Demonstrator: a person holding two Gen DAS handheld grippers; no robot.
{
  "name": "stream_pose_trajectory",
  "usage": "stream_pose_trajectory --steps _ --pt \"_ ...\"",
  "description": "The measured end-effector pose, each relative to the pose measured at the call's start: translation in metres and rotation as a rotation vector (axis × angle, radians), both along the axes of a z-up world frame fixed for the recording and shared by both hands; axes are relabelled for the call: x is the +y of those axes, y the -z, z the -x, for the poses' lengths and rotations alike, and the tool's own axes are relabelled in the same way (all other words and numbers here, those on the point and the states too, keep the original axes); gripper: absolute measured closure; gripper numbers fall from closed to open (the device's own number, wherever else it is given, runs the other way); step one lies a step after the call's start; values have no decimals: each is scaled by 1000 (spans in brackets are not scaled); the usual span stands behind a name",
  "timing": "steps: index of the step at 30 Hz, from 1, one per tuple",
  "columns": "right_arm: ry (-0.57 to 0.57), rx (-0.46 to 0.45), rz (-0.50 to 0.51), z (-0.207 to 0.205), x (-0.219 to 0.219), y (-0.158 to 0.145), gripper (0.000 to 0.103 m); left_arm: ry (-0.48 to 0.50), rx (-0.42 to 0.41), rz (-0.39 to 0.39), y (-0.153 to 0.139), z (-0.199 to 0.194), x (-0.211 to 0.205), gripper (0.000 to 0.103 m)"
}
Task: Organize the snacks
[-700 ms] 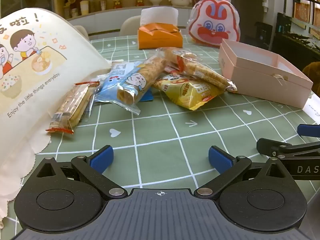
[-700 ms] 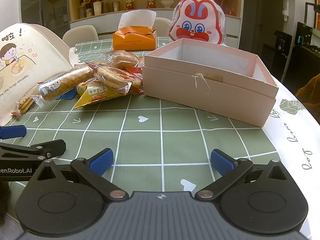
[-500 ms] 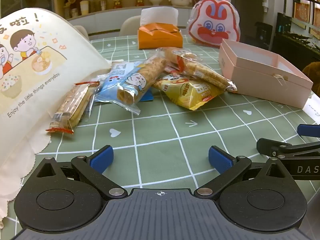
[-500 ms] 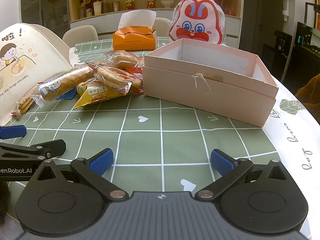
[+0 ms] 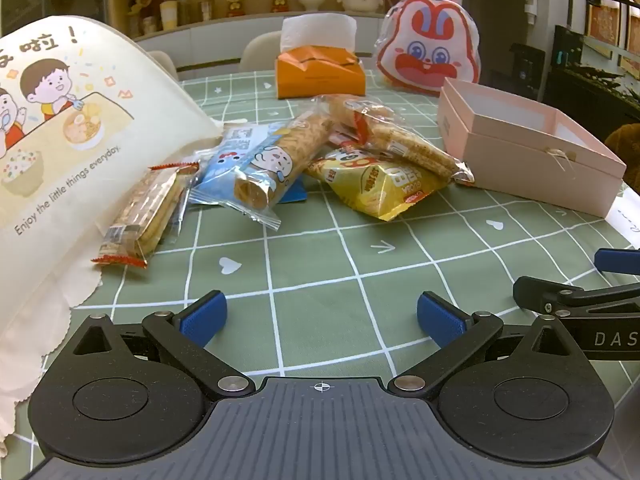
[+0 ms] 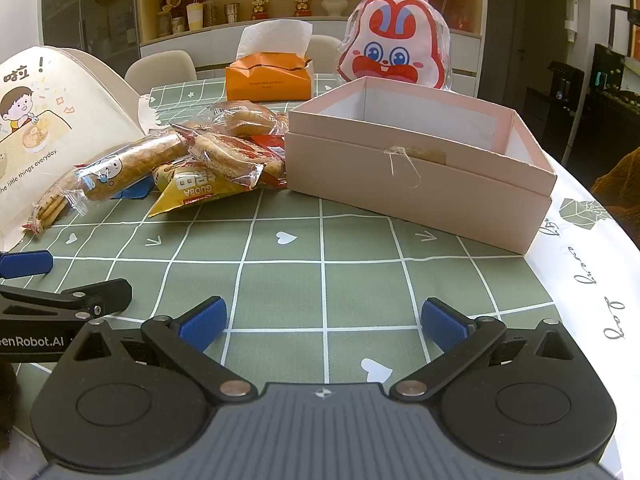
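A pile of snack packs lies mid-table: a yellow bag (image 5: 380,184) (image 6: 192,190), a long biscuit roll in a blue and clear wrapper (image 5: 268,164) (image 6: 124,166), a clear cracker pack with red ends (image 5: 144,216), and cracker packs behind (image 5: 400,140) (image 6: 228,152). An open pink box (image 5: 532,160) (image 6: 420,184) stands to their right, empty as far as I see. My left gripper (image 5: 320,316) is open and empty, near the table's front. My right gripper (image 6: 324,322) is open and empty, beside it on the right.
A cream cloth bag with cartoon children (image 5: 60,152) (image 6: 44,128) lies at the left. An orange tissue box (image 5: 320,72) (image 6: 268,78) and a rabbit-face bag (image 5: 430,52) (image 6: 396,52) stand at the back. The green checked tablecloth (image 6: 320,248) ends at a white border on the right.
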State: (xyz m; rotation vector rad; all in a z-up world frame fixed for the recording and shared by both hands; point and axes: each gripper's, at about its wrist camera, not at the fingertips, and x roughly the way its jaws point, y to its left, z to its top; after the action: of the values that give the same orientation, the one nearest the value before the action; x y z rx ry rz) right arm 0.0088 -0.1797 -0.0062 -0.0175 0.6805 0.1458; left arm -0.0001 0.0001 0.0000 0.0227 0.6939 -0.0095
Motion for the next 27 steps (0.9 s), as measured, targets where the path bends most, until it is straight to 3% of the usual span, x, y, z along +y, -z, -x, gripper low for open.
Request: stream_pose_trajectory --steps 27 --pt "-3 0 -1 0 -1 0 0 0 0 1 0 0 0 0"
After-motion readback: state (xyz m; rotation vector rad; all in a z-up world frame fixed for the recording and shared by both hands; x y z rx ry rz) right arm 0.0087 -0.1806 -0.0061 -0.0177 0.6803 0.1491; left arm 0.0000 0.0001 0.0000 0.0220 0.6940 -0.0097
